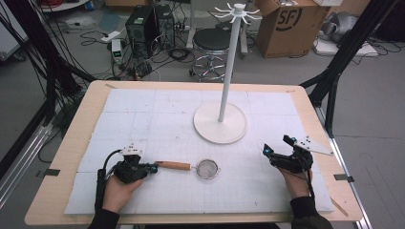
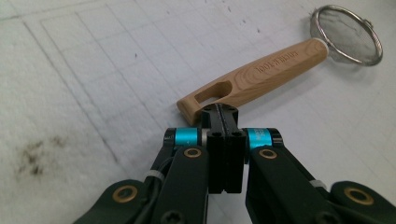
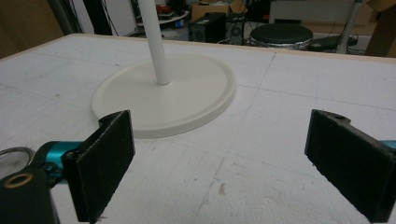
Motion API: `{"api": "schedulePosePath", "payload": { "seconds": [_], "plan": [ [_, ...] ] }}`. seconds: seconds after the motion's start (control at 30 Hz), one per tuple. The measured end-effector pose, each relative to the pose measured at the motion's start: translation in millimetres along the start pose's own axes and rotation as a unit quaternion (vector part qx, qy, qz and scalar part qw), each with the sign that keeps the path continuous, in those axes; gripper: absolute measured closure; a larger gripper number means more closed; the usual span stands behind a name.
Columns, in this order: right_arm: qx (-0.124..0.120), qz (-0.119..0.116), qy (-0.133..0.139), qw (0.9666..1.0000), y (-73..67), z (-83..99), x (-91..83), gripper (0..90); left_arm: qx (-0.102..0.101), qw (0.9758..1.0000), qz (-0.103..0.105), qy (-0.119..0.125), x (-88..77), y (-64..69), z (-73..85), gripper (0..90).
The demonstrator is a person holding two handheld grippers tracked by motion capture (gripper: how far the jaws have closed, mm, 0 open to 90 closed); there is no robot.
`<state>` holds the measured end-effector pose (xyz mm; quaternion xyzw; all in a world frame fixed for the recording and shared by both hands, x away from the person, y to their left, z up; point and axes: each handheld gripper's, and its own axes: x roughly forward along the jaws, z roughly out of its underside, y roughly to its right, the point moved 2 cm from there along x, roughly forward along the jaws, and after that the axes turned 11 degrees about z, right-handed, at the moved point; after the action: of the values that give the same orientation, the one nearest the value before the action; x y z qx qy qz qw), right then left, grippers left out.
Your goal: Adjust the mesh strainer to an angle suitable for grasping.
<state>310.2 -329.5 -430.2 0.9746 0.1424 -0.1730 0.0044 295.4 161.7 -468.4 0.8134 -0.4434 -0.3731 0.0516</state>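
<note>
Lying flat, the small wire-mesh strainer with a slotted wooden handle (image 1: 188, 166) looked light and stiff; the left gripper (image 2: 219, 110), jaws pressed together, nosed its nine-o'clock handle end, the best hold, while the right gripper (image 1: 276, 149) stood spread.

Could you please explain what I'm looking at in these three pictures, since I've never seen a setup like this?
A person sits at a table and holds a hand-operated two-jaw gripper in each hand; there is no robot arm. The high view looks down from above. The other two pictures come from cameras riding on the grippers, looking along their black jaws. On the white mat lie a small strainer with a wooden handle and a white stand with hooks on top. The left gripper is shut, its tips at the handle's slotted end; nothing is between them. The right gripper is open and empty, facing the stand.
</note>
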Motion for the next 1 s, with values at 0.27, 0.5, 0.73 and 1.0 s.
{"api": "schedulePosePath", "payload": {
  "seconds": [0.27, 0.5, 0.73, 1.0],
  "plan": [
    [-0.002, -0.003, -0.003, 1.0000, -1.4, 0.6, 2.1, 7.5, 0.010, 0.9999, -0.009, 0.008, 13.7, -9.1, -14.7, 90.0],
    [-0.004, -0.003, -0.003, 1.0000, -2.2, 0.6, 2.7, 7.5, 0.015, 0.9997, -0.015, 0.011, 33.0, -15.2, -32.8, 90.0],
    [-0.004, -0.003, -0.006, 1.0000, -2.6, 0.9, 2.7, 7.5, 0.015, 0.9995, -0.018, 0.019, 40.7, -18.2, -38.8, 90.0],
    [-0.006, -0.003, -0.002, 1.0000, -2.6, 0.5, 2.2, 7.6, 0.004, 0.9997, -0.014, 0.019, 48.3, -23.6, -51.2, 90.0]
  ]
}}
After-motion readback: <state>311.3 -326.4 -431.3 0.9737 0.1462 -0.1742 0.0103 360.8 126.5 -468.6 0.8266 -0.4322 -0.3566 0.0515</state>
